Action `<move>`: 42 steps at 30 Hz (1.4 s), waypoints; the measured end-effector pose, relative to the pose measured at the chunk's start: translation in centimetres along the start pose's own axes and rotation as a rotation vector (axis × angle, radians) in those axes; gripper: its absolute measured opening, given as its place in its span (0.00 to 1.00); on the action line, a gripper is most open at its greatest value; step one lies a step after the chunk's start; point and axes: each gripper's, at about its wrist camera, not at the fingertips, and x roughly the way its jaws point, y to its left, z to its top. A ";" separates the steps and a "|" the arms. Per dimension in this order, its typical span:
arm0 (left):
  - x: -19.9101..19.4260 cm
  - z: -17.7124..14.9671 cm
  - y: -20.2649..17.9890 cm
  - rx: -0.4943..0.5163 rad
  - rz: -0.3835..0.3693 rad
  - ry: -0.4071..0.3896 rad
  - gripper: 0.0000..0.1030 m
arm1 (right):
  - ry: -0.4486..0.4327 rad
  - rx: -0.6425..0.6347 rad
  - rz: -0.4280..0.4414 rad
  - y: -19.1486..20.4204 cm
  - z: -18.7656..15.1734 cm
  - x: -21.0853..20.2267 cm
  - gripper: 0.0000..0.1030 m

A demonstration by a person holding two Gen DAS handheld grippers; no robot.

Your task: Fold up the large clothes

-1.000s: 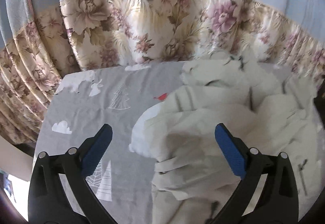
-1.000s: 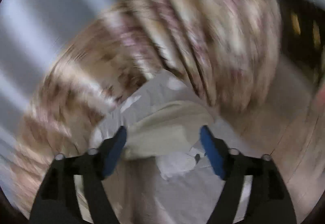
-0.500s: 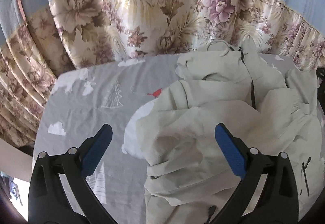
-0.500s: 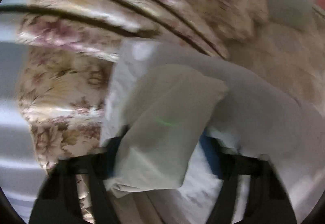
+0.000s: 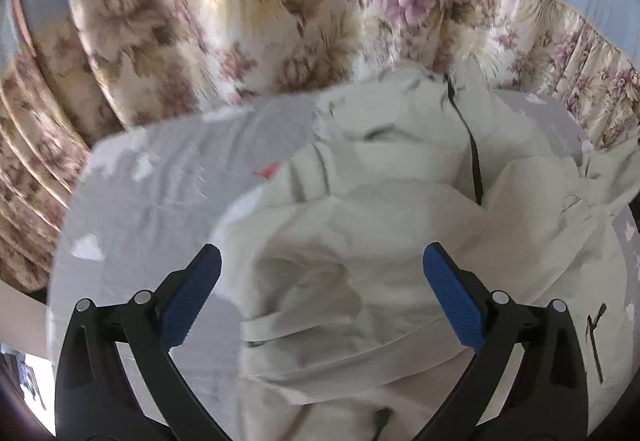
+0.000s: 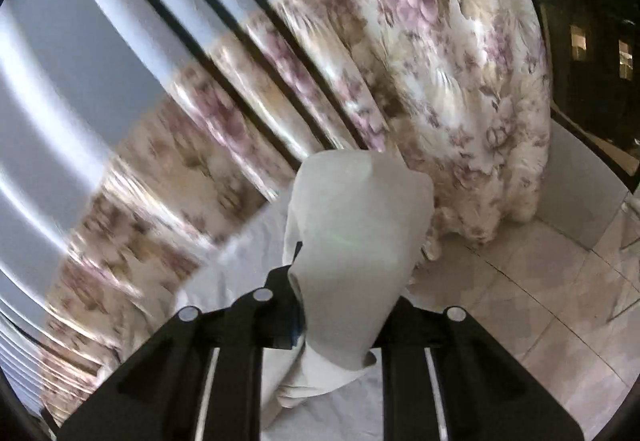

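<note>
Left wrist view: the left gripper [image 5: 322, 293] has its jaws spread wide, holding nothing, poised over the pale green jacket [image 5: 400, 225]. The jacket lies crumpled on the grey printed sheet [image 5: 160, 185], filling the 12 to 5 o'clock sector. A floral curtain [image 5: 280, 21] hangs behind at 12 o'clock. Right wrist view: the right gripper [image 6: 340, 305] is clamped on a fold of the jacket [image 6: 352, 241], which stands up toward 12 o'clock. A tiled floor [image 6: 540, 301] shows at 3 o'clock.
</note>
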 end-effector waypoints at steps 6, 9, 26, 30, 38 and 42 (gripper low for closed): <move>-0.4 -0.1 0.8 -0.029 -0.018 0.000 0.97 | -0.021 -0.161 0.007 6.2 -3.2 -1.8 0.15; -1.9 0.2 1.8 -0.053 -0.025 -0.036 0.97 | -0.049 -0.276 0.068 12.5 -5.3 -3.7 0.15; 0.0 -3.4 5.6 -0.142 0.036 0.024 0.97 | 0.327 -0.912 0.252 31.5 -29.0 1.1 0.66; -0.3 -3.4 3.9 -0.153 -0.024 0.027 0.97 | 0.224 -0.876 0.242 28.9 -24.1 -1.9 0.71; -0.6 -1.9 -6.1 -0.074 -0.194 0.019 0.97 | 0.194 -0.632 0.075 19.2 -14.1 0.8 0.71; 0.3 0.2 -11.9 0.061 -0.182 0.009 0.97 | 0.204 -0.586 0.060 16.7 -13.5 1.7 0.71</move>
